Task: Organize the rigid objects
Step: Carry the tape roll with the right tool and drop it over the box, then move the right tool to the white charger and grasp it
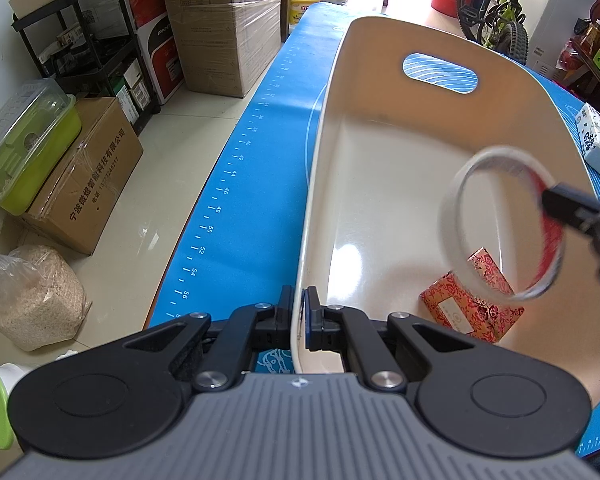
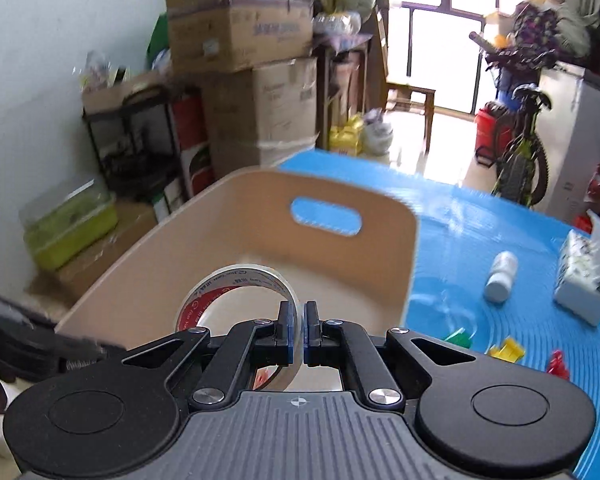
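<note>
1. Beige plastic: one bin (image 1: 380,92) with one oval handle cut-out in its far wall stands on one blue mat (image 1: 236,184) printed with white ruler marks, filling the middle and right of the left wrist view.
2. One left gripper (image 1: 300,312), at the bottom centre of that view, has its two black jaws pressed together on the bin's near rim, one jaw outside the wall and one inside.
3. One roll of clear tape (image 2: 240,300), with a red-printed core, is pinched by its band between the two jaws of one right gripper (image 2: 299,332) at the lower centre of the right wrist view. The roll hangs in the air over the bin's open top; in the left wrist view it shows blurred at the right edge.
4. One red floral box (image 1: 472,308) lies on the bin floor at the lower right of the left wrist view, a second face of it standing up behind; whether that is a separate box I cannot tell.
5. On the mat at the right of the right wrist view lie one white bottle (image 2: 500,276) on its side, one pack of tissues (image 2: 584,280) just beside it, and, lower down, three small toy pieces: one green (image 2: 458,338), one yellow (image 2: 508,350), one red (image 2: 558,364).
6. Beyond the table, at the upper left, stacked cardboard boxes (image 2: 240,40) stand against the wall; one bicycle (image 2: 524,144) stands at the upper right.
</note>
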The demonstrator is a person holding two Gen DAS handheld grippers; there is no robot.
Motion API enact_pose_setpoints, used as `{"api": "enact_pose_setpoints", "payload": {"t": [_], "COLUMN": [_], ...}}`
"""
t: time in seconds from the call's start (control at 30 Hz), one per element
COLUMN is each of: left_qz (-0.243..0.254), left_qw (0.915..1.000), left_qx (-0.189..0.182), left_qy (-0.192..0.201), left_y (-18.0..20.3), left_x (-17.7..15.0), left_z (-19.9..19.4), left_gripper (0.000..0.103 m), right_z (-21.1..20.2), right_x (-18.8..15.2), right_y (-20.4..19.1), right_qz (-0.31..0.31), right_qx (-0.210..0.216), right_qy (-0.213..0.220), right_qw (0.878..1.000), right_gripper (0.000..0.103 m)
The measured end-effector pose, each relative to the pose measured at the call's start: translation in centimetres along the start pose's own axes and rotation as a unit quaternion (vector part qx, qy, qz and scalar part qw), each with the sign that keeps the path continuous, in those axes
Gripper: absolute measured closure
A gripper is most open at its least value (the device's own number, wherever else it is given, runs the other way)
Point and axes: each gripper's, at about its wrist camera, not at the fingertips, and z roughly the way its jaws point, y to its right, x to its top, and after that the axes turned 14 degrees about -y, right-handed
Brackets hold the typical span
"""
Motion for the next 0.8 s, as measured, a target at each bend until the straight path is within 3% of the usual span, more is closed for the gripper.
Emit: {"api": "enact_pose_setpoints", "payload": {"t": [0.3,0.5,0.53,0.63,0.73,0.8], "left_qz": [0.000,0.000,0.000,0.000,0.000,0.000], "left_qw": [1.0000,1.0000,1.0000,1.0000,1.0000,1.0000], "left_qx": [0.000,0.002,0.002,0.002,0.002,0.003], "left_qy": [0.000,-0.001,-0.001,-0.001,-0.001,-0.001], "left_y": [-0.1,0.2,0.2,0.2,0.2,0.2], "left_x": [0.0,0.2,0.2,0.3,0.3,0.3], "left_z": [0.0,0.0,0.1,0.1,0.1,0.1], "left_gripper": [0.097,0.097,0.097,0.097,0.097,0.097], "right_z": [2.6,2.0,1.6,0.2,-1.6,-2.8], "right_x": [-1.2,-1.4,-1.3,-1.0,-0.7,-0.6], "right_y": [-0.9,-0.7,-0.5,0.2,1.2,2.2], "right_qz": [-0.018,-0.014,-0.010,0.000,0.015,0.026], "right_qx": [0.007,0.026,0.029,0.030,0.031,0.029], "right_qy": [-0.062,-0.066,-0.061,-0.042,-0.024,-0.011], "right_qw": [0.998,0.997,0.998,0.999,0.999,0.999], "right_gripper": [0.087,0.083,0.071,0.055,0.041,0.038]}}
